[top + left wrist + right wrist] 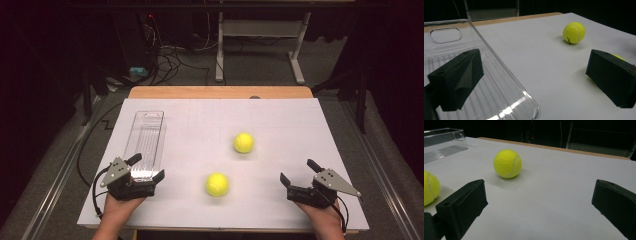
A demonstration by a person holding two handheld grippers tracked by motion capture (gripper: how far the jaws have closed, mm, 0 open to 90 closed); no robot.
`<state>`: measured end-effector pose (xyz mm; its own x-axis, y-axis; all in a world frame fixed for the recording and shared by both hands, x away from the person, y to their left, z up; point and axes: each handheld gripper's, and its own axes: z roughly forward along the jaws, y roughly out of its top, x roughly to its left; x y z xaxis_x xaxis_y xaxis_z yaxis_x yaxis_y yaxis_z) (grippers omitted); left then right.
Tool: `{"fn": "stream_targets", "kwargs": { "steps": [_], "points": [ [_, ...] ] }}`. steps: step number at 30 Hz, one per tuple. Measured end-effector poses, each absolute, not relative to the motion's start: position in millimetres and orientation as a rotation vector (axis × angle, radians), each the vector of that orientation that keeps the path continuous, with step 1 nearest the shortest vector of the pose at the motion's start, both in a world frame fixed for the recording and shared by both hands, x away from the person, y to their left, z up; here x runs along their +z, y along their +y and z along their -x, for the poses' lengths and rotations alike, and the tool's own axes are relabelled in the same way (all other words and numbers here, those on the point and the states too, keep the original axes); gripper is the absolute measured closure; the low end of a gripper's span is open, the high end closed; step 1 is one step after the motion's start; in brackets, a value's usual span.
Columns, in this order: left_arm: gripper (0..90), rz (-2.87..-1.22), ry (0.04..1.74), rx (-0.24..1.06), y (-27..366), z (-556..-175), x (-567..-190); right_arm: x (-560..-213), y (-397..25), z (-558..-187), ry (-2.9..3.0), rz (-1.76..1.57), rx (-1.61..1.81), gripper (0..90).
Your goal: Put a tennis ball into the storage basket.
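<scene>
Dark room, white bench | left tongs spread at clear tray near end | right tongs spread, empty | tennis balls: near between tongs, far at 1 o'clock

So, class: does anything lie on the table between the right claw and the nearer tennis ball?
Nothing visible does. The right claw stands open, and only bare white table lies between it and the nearer tennis ball. The other tennis ball sits farther back, off that line.
</scene>
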<state>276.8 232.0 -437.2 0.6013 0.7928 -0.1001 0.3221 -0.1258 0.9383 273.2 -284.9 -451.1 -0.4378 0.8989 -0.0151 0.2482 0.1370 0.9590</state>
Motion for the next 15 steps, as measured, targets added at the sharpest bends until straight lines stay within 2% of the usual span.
{"fn": "stream_targets", "kwargs": {
  "steps": [15],
  "points": [
    [1.6, -1.694, 0.919, 0.496, 230.4, -276.2, -436.8, -450.7, -286.8, -274.0, 1.79, -1.111, 1.301, 0.0]
  ]
}}
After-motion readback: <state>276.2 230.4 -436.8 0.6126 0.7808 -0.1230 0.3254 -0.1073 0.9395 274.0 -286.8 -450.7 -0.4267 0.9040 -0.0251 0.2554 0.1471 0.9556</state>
